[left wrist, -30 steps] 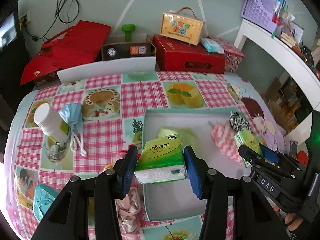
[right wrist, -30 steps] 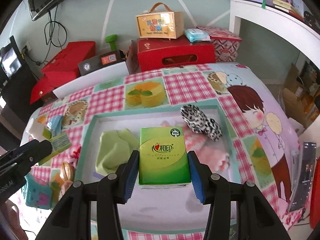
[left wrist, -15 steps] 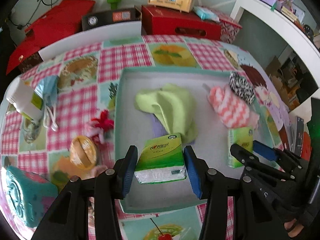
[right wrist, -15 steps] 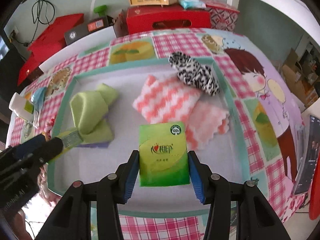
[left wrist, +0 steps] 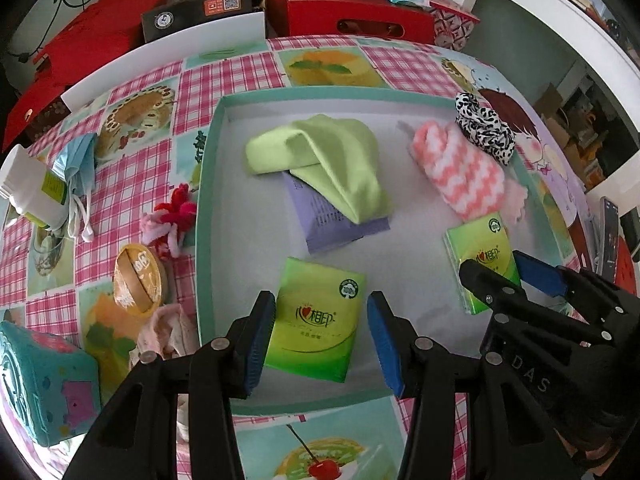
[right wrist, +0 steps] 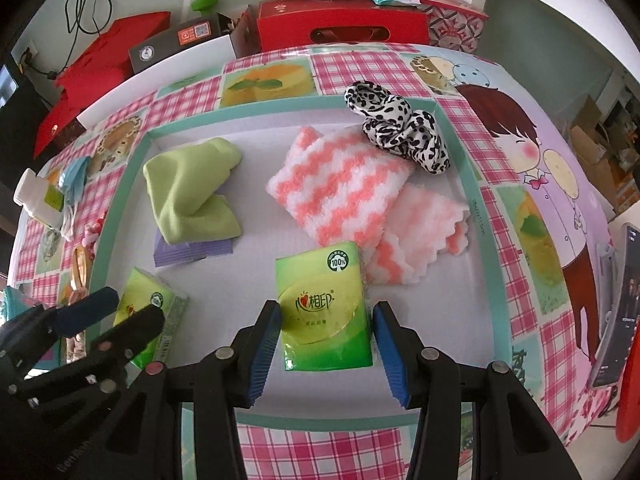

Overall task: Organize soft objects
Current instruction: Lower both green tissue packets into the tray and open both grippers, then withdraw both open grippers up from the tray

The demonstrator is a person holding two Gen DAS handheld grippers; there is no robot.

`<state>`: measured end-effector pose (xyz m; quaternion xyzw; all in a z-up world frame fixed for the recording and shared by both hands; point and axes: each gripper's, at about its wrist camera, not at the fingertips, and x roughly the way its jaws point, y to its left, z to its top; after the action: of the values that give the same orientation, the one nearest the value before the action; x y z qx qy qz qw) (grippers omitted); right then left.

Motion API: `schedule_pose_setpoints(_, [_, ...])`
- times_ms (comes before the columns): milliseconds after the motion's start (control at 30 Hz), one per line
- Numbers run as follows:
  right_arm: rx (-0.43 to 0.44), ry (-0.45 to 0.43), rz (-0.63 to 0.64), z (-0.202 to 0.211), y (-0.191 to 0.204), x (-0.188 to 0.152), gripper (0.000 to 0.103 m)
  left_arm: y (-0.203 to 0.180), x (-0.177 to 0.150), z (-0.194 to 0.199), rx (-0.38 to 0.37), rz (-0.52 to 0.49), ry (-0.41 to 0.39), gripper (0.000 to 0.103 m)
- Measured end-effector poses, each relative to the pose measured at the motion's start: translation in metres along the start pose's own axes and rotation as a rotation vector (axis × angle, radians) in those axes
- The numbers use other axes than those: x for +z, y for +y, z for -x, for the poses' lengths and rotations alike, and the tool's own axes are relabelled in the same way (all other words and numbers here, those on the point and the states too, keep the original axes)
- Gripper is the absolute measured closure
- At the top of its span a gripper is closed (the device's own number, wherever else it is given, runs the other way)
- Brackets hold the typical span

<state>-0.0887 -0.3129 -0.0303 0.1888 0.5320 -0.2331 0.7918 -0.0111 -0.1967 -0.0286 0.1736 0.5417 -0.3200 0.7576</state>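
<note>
Two green tissue packs lie flat on the floor of the tray, one between each pair of jaws. The left gripper has its blue-padded jaws spread wider than the left tissue pack, with a gap showing on the right side, so it holds nothing. The right gripper is likewise parted around the right tissue pack, which rests in the tray just beside the pink-and-white towel; its pads stand at the pack's sides without squeezing it.

Farther into the tray, a folded green cloth lies over a purple pack, and a black-and-white spotted scrunchie sits against the far right wall, touching the towel.

The tray stands on a counter covered with a pink checked cloth printed with cakes and a cartoon child. Left of the tray lie a red-and-pink scrunchie, a round roll of tape, a white bottle with a blue face mask beside it, and a teal box at the near left edge. Behind the counter red boxes, a black box and a yellow gift box stand against a pale green wall; a white shelf runs along the right.

Both grippers reach in from the near edge, side by side, pointing down toward the tray floor.
</note>
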Motion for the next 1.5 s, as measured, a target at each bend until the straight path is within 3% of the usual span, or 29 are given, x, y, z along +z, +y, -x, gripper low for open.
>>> schedule_pose_setpoints(267, [-0.022, -0.011, -0.002, 0.005, -0.001, 0.002, 0.050, 0.004, 0.003, 0.011, -0.022, 0.007, -0.032, 0.054])
schedule_pose_setpoints(500, [-0.032, -0.034, -0.016, 0.012, -0.005, 0.006, 0.040, 0.003, 0.006, 0.026, -0.020, 0.000, -0.074, 0.047])
schedule_pose_setpoints(933, [-0.046, -0.038, 0.007, 0.009, 0.000, 0.006, 0.025, 0.010, 0.008, 0.027, 0.017, 0.010, -0.078, 0.046])
schedule_pose_setpoints(967, [-0.048, -0.037, 0.009, 0.008, -0.001, 0.006, 0.025, 0.011, 0.008, 0.027, 0.020, 0.012, -0.079, 0.044])
schedule_pose_setpoints(1033, [-0.052, -0.035, 0.008, 0.007, -0.001, 0.007, 0.025, 0.012, 0.008, 0.027, 0.025, 0.018, -0.082, 0.028])
schedule_pose_setpoints(1133, [-0.054, -0.044, 0.006, 0.009, -0.003, 0.007, 0.022, 0.016, 0.009, 0.029, 0.037, 0.025, -0.096, 0.027])
schedule_pose_setpoints(1167, [-0.056, -0.051, 0.006, 0.010, -0.003, 0.008, 0.019, 0.017, 0.010, 0.030, 0.044, 0.030, -0.102, 0.026])
schedule_pose_setpoints(1233, [-0.058, -0.068, 0.000, 0.012, -0.005, 0.008, 0.000, 0.021, 0.011, 0.031, 0.054, 0.046, -0.113, 0.016])
schedule_pose_setpoints(1500, [-0.067, -0.083, -0.027, 0.013, -0.010, 0.009, 0.000, 0.039, 0.013, 0.035, 0.053, 0.113, -0.143, 0.011])
